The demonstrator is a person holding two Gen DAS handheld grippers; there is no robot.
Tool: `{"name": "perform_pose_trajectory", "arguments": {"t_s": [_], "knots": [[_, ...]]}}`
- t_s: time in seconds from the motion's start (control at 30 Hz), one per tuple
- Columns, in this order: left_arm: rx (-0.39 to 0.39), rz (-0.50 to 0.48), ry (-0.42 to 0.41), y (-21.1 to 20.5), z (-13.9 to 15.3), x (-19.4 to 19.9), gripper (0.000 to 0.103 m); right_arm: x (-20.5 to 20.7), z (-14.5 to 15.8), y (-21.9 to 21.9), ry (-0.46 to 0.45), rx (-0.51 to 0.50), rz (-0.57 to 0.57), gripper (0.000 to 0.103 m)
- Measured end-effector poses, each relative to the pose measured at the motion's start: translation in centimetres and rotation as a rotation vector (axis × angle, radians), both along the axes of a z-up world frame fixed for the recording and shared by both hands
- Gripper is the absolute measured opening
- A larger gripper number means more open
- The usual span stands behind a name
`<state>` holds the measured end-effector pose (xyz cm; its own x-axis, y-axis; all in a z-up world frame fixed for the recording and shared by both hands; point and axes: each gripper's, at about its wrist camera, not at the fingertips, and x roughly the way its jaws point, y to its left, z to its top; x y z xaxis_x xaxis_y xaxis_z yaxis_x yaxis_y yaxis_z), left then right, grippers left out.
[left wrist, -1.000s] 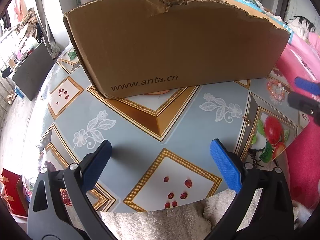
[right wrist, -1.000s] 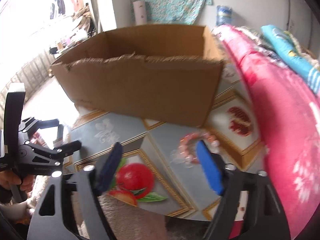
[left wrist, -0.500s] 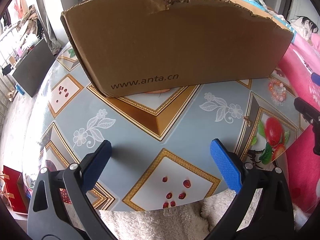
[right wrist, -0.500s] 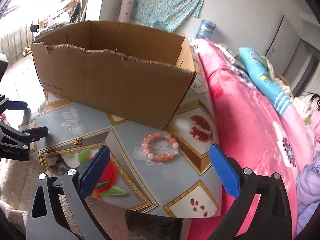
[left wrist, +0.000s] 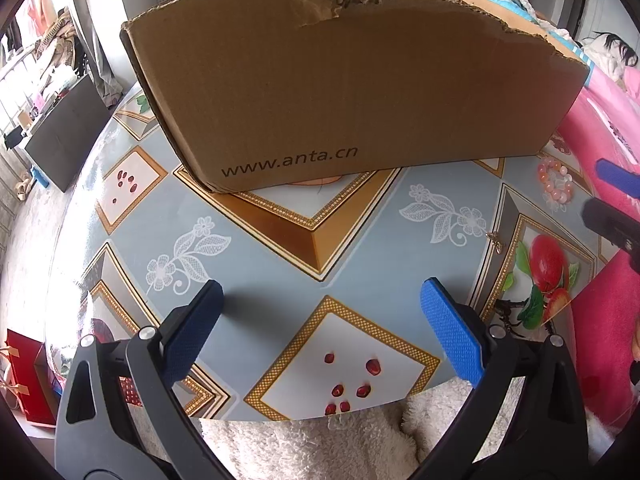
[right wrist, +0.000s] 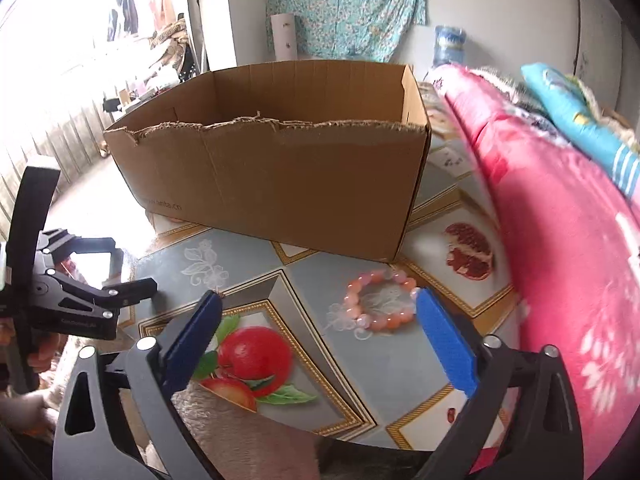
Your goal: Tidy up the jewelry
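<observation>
A pink bead bracelet lies flat on the patterned table, just in front of the open cardboard box. My right gripper is open and empty above the table's near edge, the bracelet just beyond its right pad. In the left wrist view the bracelet lies at the far right and a small gold charm lies nearer. My left gripper is open and empty over the table's front, well short of the box.
The table is small and round-edged, with a white fluffy cover below its front. A pink quilted bed rises along the right side. The other gripper shows at the left of the right wrist view.
My right gripper swung left and lower toward the bracelet, which now sits close to its right pad. My left gripper stayed nearly still.
</observation>
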<state>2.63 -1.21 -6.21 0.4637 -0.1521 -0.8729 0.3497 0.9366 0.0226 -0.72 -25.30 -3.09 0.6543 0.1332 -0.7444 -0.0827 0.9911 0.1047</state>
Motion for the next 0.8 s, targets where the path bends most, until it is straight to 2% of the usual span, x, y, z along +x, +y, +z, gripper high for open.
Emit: {"name": "perform_pose_trajectory", "arguments": {"t_s": [0.13, 0.27, 0.47, 0.57, 0.63, 0.8], "knots": [[0.0, 0.005, 0.002, -0.1, 0.0, 0.2, 0.096, 1.2, -0.9, -0.2, 0.049, 0.04, 0.008, 0.061], [0.0, 0.004, 0.001, -0.1, 0.0, 0.2, 0.096, 2.1, -2.0, -0.8, 0.11, 0.067, -0.018, 0.047], [-0.007, -0.029, -0.023, 0.0, 0.0, 0.0, 0.096, 2.4, -2.9, -1.1, 0.133, 0.081, -0.036, 0.039], [0.014, -0.044, -0.025, -0.4, 0.2, 0.1, 0.096, 2.3, -3.0, -1.4, 0.126, 0.093, -0.044, 0.037], [0.039, -0.058, -0.061, -0.8, 0.4, -0.2, 0.096, 2.2, -3.1, -1.6, 0.121, 0.107, -0.048, 0.036], [-0.03, -0.206, -0.135, -2.8, 1.5, -1.9, 0.096, 2.2, -3.4, -2.2, 0.102, 0.152, -0.046, 0.036]]}}
